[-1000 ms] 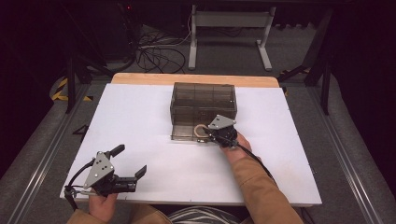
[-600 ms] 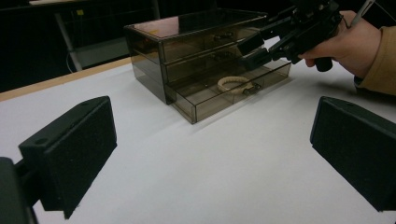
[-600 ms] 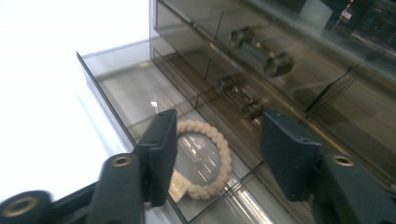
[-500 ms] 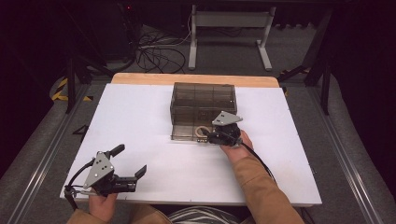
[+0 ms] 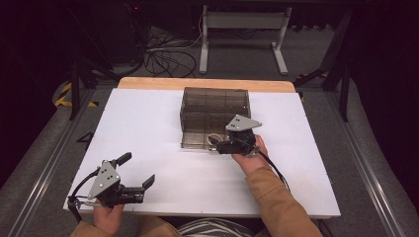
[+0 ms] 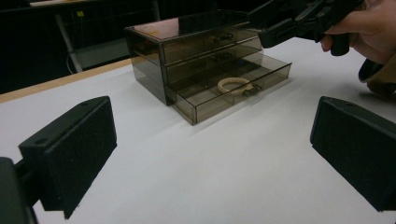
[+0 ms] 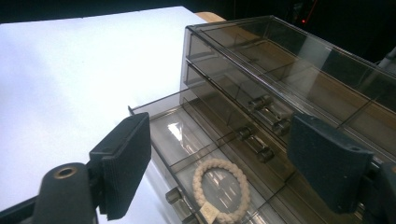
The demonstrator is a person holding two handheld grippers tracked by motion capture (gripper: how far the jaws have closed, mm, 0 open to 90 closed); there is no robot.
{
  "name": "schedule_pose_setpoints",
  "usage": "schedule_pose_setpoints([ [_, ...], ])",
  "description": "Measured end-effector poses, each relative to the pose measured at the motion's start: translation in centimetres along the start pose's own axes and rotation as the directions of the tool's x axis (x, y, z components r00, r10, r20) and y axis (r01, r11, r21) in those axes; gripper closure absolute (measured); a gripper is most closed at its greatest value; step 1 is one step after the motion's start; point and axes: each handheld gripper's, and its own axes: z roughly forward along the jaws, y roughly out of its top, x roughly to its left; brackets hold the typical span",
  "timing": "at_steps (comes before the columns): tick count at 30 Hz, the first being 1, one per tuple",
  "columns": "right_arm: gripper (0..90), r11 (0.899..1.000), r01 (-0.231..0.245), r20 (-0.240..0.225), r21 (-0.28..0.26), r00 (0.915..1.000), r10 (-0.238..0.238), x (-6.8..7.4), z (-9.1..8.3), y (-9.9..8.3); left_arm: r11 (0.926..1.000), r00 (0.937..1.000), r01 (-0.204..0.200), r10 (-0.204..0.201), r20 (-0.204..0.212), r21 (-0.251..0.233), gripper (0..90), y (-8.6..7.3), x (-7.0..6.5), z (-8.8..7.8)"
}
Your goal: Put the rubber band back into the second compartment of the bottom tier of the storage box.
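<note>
Hovering just above the pulled-out bottom drawer [image 7: 187,154] of the smoky clear drawer box [image 5: 215,111], the right gripper [image 7: 219,163] had its jaws spread wide with nothing between the pads; they had just been opening. Directly beneath them lay the cream braided ring [image 7: 220,189], flat on the drawer's floor, close behind the drawer's front wall and its knob [image 7: 173,196]. From the left gripper view the ring [image 6: 233,85] sat in the right half of that drawer. The two upper drawers were shut. The box stood toward the far edge of the white table [image 5: 148,118], about midway between its left and right edges. The left gripper [image 5: 136,173] rested near the table's near left corner, well apart from the box, its jaws wide open and empty.
</note>
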Motion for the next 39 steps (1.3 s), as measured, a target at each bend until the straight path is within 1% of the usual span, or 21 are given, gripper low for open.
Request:
schedule_pose_setpoints([
  [9, 18.9, 1.000, -0.004, -0.005, -0.028, 1.0000, 0.004, 0.1, -0.7, 0.5, 1.0000, 1.0000, 0.004, -0.004, 0.000, -0.002, 1.0, 0.0, 0.0, 0.1],
  [12, 18.5, 1.000, -0.002, -0.008, -0.029, 1.0000, 0.002, 0.1, -0.8, 0.5, 1.0000, 1.0000, -0.001, 0.001, 0.001, 0.000, 1.0, 0.0, 0.0, 0.1],
  [17, 17.6, 0.999, -0.001, -0.008, -0.034, 1.0000, 0.001, 0.2, -1.0, 0.7, 1.0000, 1.0000, 0.006, -0.006, 0.001, -0.002, 1.0, 0.0, 0.0, 0.1],
  [28, 16.3, 0.999, 0.002, -0.010, -0.042, 0.9999, -0.003, 0.3, -1.3, 0.8, 1.0000, 1.0000, 0.004, -0.004, 0.001, -0.003, 1.0, 0.0, 0.1, 0.1],
  [32, 12.9, 0.999, 0.007, -0.008, -0.053, 0.9999, -0.007, 0.4, -1.9, 1.0, 1.0000, 1.0000, 0.003, -0.003, 0.001, -0.002, 1.0, 0.0, 0.1, 0.1],
  [35, 8.3, 0.998, 0.009, -0.011, -0.062, 0.9999, -0.010, 0.4, -2.6, 1.2, 1.0000, 1.0000, 0.003, -0.003, 0.000, -0.003, 1.0, 0.0, 0.1, 0.0],
  [37, 4.5, 0.998, 0.002, -0.020, -0.065, 0.9998, -0.003, 0.4, -3.2, 1.2, 1.0000, 1.0000, 0.003, -0.003, -0.001, -0.004, 1.0, 0.0, 0.1, 0.0],
  [39, 2.9, 0.998, -0.010, -0.033, -0.070, 0.9994, 0.008, 0.4, -3.9, 1.2, 1.0000, 1.0000, 0.004, -0.004, 0.000, -0.004, 1.0, 0.0, 0.1, 0.0],
])
